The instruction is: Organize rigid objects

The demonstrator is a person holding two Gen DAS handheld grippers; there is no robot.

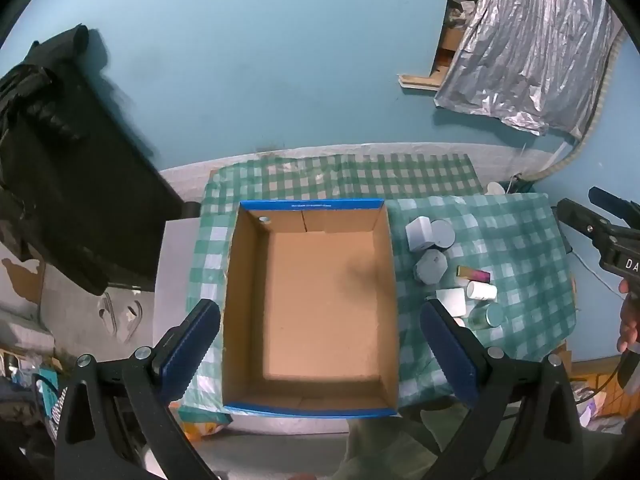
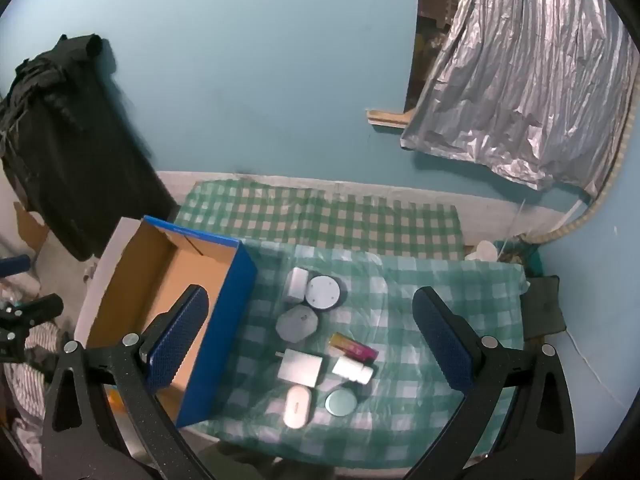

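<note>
An open cardboard box (image 1: 316, 300) with blue rims sits on a green checked cloth (image 1: 512, 240); nothing lies inside it. It shows at the left in the right wrist view (image 2: 160, 292). Right of it lie several small items: a white cube (image 2: 297, 283), a round grey disc (image 2: 323, 292), a hexagonal grey block (image 2: 298, 322), a pink-and-gold tube (image 2: 354, 347), a white bottle (image 2: 352, 370), a white flat box (image 2: 300, 367), a white oval case (image 2: 297, 406) and a round tin (image 2: 341, 402). My left gripper (image 1: 320, 352) is open above the box. My right gripper (image 2: 308, 344) is open above the items.
A black bag (image 2: 68, 148) stands at the left against the blue wall. A crumpled silver sheet (image 2: 528, 92) hangs at the upper right. The table's front edge runs near the bottom (image 2: 256, 446). A dark pad (image 2: 544, 308) lies past the cloth's right edge.
</note>
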